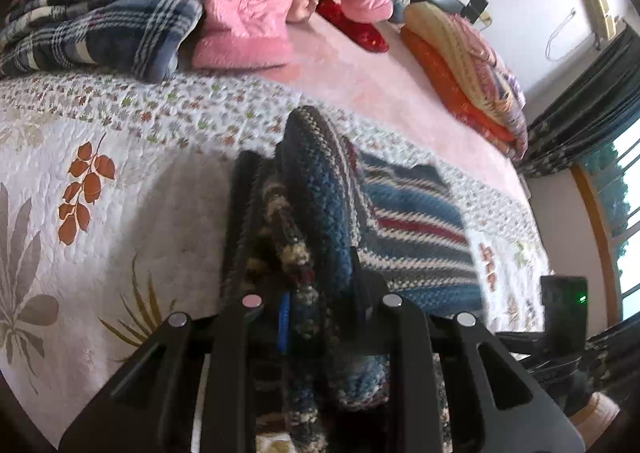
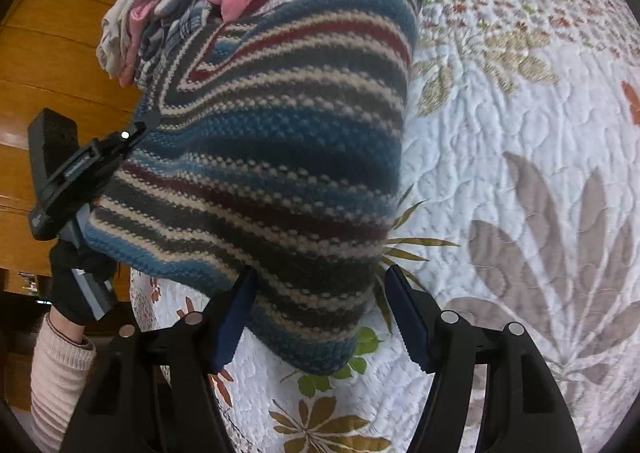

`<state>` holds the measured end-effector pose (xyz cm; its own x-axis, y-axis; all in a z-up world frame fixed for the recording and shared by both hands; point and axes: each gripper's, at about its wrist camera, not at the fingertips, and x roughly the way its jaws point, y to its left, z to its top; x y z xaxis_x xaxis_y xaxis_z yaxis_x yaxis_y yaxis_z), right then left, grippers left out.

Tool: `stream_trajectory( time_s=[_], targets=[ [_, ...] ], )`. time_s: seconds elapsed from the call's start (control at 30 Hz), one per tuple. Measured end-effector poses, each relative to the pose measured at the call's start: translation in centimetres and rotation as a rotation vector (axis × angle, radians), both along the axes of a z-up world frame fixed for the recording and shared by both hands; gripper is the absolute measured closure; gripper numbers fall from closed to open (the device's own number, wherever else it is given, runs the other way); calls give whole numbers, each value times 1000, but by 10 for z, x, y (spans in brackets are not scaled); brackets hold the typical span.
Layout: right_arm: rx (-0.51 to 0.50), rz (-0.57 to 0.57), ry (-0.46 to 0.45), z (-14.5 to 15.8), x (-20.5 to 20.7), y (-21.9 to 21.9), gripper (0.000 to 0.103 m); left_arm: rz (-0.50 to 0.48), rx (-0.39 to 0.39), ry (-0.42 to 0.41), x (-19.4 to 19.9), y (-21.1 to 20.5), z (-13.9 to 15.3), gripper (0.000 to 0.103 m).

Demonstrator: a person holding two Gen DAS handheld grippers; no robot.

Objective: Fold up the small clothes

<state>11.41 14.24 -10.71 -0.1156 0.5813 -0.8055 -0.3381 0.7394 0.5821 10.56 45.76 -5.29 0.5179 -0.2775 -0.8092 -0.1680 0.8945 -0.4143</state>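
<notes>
- A floral quilt (image 2: 500, 141) covers the bed.
- Striped knit garment (image 2: 280, 141) lies on the quilt — one edge lifted.
- Left gripper (image 1: 304, 213) is clamped on that bunched edge.
- Right gripper (image 2: 320, 317) hangs spread wide over the garment's near corner — gripping nothing.

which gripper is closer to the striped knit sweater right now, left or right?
Left. The left gripper is clamped on a bunched edge of the striped knit sweater. The right gripper is open, its fingers either side of the sweater's near corner, not closed on it.
</notes>
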Motion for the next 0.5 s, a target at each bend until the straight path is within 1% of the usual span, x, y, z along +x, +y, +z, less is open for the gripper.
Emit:
stream_trajectory(
  time_s=[0.07,0.17,0.27,0.3,0.37,0.4,0.43,0.5],
  targets=[
    [-13,3,12,-5,-1,3,36,-2,10,21,-1,4,-10,81],
    [-32,13,5,-11,-3,8,36,-11,45,60,-3,5,-26,81],
    [-43,13,4,-16,-4,11,36,4,41,69,-7,6,-31,79],
    [-47,14,1,-18,-5,13,36,16,40,76,-7,7,-30,78],
    [-49,10,-3,-20,-5,15,36,39,48,89,-10,8,-25,69],
    [-48,9,-3,-21,-5,16,36,54,57,96,-13,9,-20,66],
    [-50,10,-7,-21,-6,17,36,79,86,120,-18,10,-13,62],
    [-56,23,-17,-19,-7,18,36,85,102,139,-24,10,-4,58]
  ],
)
